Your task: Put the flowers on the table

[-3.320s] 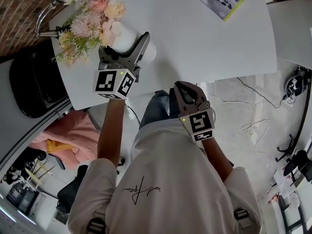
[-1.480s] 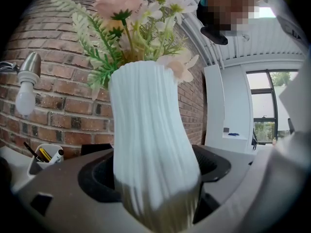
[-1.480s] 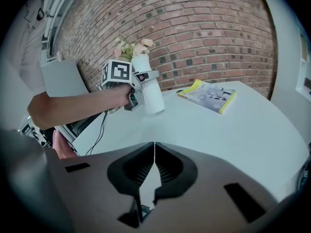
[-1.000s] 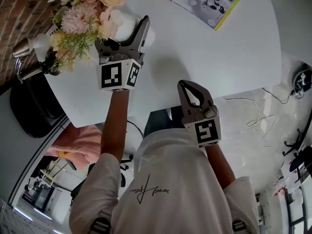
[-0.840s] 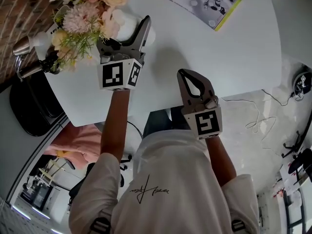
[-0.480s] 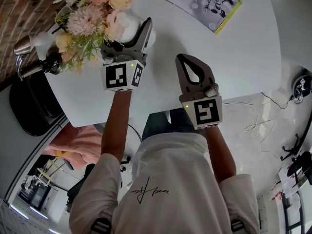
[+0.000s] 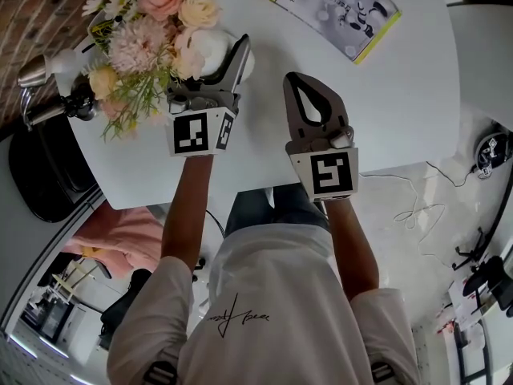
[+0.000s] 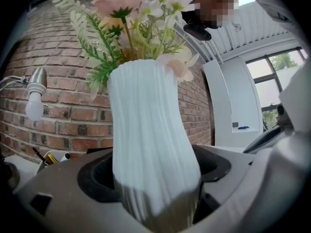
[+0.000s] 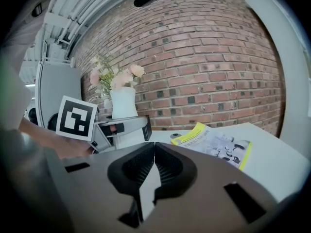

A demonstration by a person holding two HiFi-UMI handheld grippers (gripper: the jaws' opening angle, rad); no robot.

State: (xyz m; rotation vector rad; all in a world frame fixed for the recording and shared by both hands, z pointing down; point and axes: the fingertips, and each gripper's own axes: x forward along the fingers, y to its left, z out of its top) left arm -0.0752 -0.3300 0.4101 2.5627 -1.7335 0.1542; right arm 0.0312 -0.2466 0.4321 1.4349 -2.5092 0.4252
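White ribbed vase (image 7: pixel 218 48) of pink flowers (image 7: pixel 148 30) stays clamped in the left gripper (image 7: pixel 224 58) over the white table (image 7: pixel 393 103); the closed, empty right gripper (image 7: pixel 298 83) has advanced alongside, probably to steady it.

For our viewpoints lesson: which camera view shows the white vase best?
The left gripper view: the vase fills it, ribbed, gripped by the left gripper. The head view shows only its top, partly hidden by flowers; the right gripper view shows it small, distant.

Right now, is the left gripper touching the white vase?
Touching. In the left gripper view the vase stands between the jaws of the left gripper, with the dark pads pressed against its ribbed sides.
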